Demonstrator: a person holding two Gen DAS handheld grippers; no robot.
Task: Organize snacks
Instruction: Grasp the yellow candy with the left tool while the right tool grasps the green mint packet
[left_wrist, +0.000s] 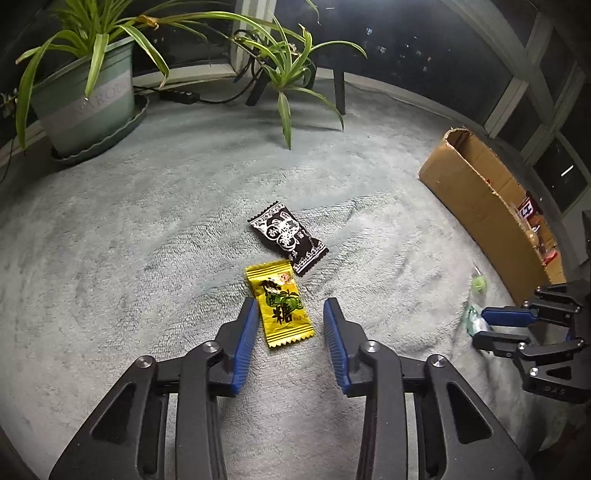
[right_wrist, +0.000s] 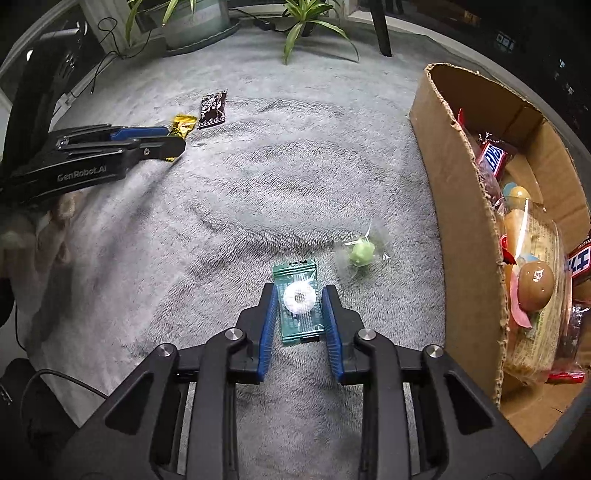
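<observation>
Straddling the green mint packet, the right gripper has its 2 blue pads set narrowly on either side of the wrapper, close against its long edges; whether they already press it I cannot tell. The packet lies flat on the grey carpet, its long axis running straight ahead along the fingers, so a plain squeeze across its short width should take it. It is translucent green film with a white ring-shaped mint showing through.

The left gripper stands wide, its pads clear on both sides of the yellow candy packet, which also lies lengthwise between them, slightly tilted. That packet is glossy yellow with dark characters and a green fruit picture. Just beyond it, touching its far end, lies a black candy packet with white print.

Near the mint, ahead and to the right, sits a clear-wrapped green candy. The cardboard box, already holding several snacks, stands to the right, nearer the right gripper.
</observation>
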